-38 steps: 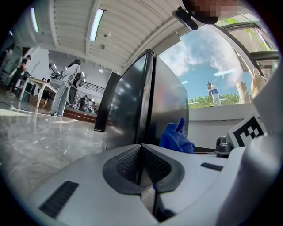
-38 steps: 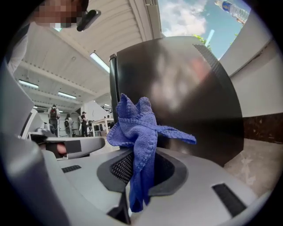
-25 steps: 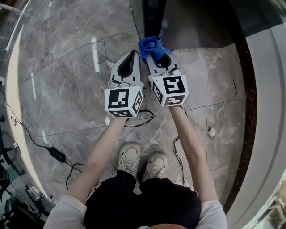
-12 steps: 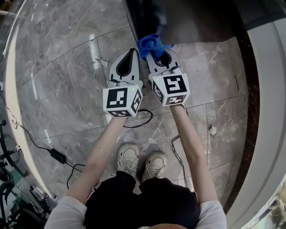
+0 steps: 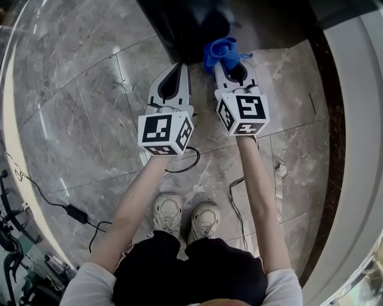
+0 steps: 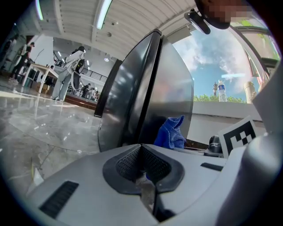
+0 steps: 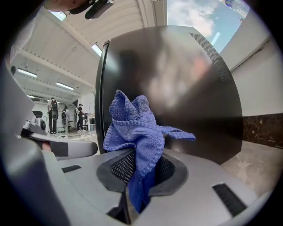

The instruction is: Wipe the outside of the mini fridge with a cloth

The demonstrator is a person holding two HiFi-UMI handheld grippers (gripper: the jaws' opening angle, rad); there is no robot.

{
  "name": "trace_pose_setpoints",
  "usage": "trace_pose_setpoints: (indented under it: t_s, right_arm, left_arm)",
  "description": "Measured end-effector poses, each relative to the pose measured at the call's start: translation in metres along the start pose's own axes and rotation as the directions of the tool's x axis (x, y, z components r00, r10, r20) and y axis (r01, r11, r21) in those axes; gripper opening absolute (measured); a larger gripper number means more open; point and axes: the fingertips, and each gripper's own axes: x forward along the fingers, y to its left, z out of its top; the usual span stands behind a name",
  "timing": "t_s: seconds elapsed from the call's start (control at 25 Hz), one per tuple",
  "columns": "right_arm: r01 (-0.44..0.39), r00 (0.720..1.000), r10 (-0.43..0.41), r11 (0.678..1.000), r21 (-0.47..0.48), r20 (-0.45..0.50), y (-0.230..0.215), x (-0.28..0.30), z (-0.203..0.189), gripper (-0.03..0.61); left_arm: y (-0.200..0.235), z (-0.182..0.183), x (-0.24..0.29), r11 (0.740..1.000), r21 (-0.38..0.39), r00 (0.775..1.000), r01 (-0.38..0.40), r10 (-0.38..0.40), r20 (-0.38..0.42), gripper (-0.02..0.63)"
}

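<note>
The mini fridge is a dark, glossy box standing on the marble floor, at the top of the head view; its side fills the right gripper view and it rises ahead in the left gripper view. My right gripper is shut on a bunched blue cloth, which is held right at the fridge's near side; contact cannot be told. The cloth also shows in the left gripper view. My left gripper hangs beside it, shut and holding nothing.
Black cables trail across the grey marble floor near the person's shoes. A white curved ledge runs along the right. Distant people and a table stand far off in the hall.
Both grippers have moved forward toward the fridge, and the right gripper with the cloth has shifted to the right. The fridge now takes up more of the top of the head view.
</note>
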Motion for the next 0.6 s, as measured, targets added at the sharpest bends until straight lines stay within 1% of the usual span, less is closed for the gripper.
trace_pose_setpoints:
  t_s: [0.12, 0.24, 0.44, 0.6]
  right_arm:
    - [0.027, 1.0, -0.027, 1.0, 0.002, 0.006, -0.014, -0.002, 0.001, 0.089]
    - [0.074, 0.997, -0.074, 0.997, 0.023, 0.016, -0.039, -0.007, 0.003, 0.089]
    - [0.135, 0.991, -0.135, 0.991, -0.004, 0.021, -0.077, -0.013, 0.007, 0.089]
    - [0.193, 0.981, -0.193, 0.981, 0.014, 0.026, -0.106, -0.02, 0.007, 0.089]
  left_arm:
    - [-0.023, -0.002, 0.013, 0.998, -0.04, 0.999, 0.048, -0.048, -0.001, 0.005]
    - [-0.047, 0.001, 0.028, 0.994, -0.034, 0.995, 0.104, -0.103, 0.01, 0.004]
    - [-0.069, 0.005, 0.054, 0.984, -0.073, 0.987, 0.162, -0.16, 0.021, 0.004]
    - [-0.09, -0.002, 0.07, 0.98, -0.042, 0.981, 0.194, -0.194, 0.015, 0.005]
